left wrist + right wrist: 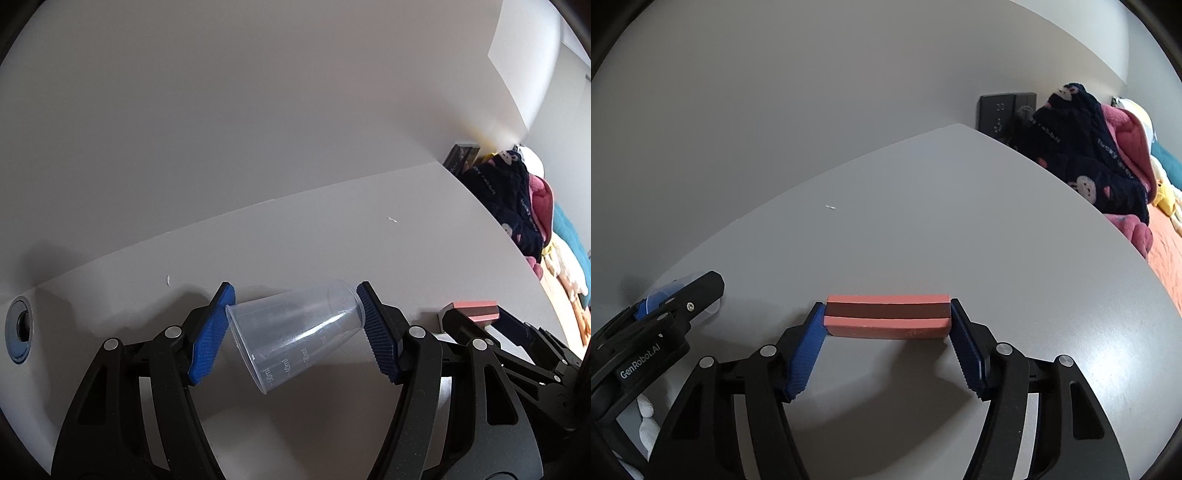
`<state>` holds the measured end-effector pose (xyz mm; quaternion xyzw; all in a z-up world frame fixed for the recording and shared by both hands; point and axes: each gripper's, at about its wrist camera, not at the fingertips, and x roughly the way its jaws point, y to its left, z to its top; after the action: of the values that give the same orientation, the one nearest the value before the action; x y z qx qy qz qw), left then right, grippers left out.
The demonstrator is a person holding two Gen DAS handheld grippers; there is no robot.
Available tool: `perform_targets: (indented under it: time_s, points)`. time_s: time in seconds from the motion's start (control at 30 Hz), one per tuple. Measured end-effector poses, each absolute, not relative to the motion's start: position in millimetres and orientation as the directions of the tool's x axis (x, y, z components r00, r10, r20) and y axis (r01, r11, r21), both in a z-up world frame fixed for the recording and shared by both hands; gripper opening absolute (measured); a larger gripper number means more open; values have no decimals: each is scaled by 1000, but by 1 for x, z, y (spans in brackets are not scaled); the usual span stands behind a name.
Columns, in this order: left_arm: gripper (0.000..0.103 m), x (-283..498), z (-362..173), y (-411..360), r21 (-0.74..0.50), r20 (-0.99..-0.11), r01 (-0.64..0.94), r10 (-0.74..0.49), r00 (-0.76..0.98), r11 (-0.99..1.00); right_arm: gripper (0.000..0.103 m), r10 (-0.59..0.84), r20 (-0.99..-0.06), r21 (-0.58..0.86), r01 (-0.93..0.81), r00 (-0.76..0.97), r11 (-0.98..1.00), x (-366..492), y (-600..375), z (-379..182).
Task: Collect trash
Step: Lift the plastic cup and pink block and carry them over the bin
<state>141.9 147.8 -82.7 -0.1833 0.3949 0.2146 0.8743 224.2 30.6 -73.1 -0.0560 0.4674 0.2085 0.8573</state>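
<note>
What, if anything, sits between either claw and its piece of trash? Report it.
Nothing visible. The left claw already pinches the clear measuring cup end to end; the right claw has the pink box between its pads, touching both ends.

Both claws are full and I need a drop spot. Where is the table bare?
The table is bare from the pink box back to the wall, with only crumbs there. It is tight near the left claw holding the cup beside the right claw. Clothes crowd the right edge.
</note>
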Motion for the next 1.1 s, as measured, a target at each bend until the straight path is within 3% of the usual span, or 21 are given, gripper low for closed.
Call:
perform_targets:
  time_s: [1.1]
  points:
    - [66, 109, -26, 52, -167, -722, -312, 99, 685, 935, 67, 343, -774, 193, -318, 532, 928, 151, -69, 7]
